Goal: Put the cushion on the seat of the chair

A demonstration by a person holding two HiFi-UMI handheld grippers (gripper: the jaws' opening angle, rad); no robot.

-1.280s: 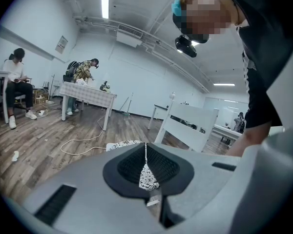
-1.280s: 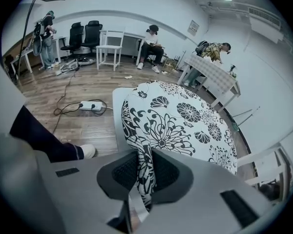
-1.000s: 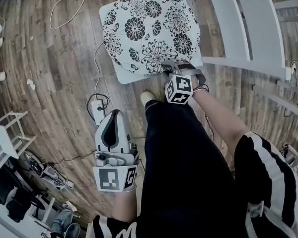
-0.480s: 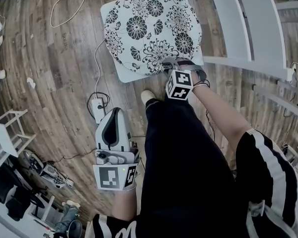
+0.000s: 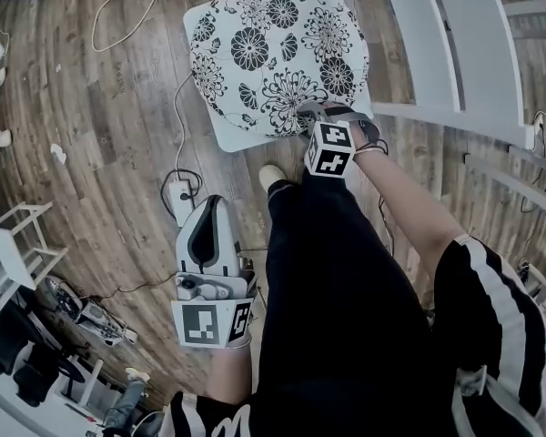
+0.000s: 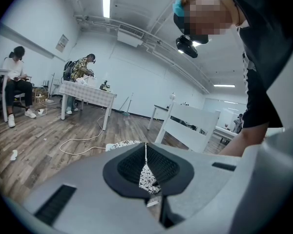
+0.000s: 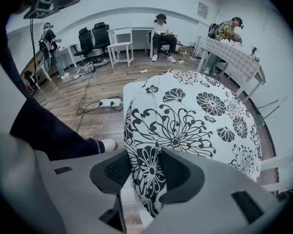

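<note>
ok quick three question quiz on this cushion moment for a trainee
1. True or false: the cushion lies on the chair seat.
2. What stands between the jaws of the right gripper? A a cable; B the cushion's edge; C nothing.
3. Which gripper is shut and empty?
Key: 1 true. 2 B; those jaws have just been opening round that edge. 3 the left gripper, well away from the cushion.

A wooden floor carries a white power strip with its dark cord, and a loose white cable loops across it. Farther off — a checked-cloth table, black office chairs, a seated person.
</note>
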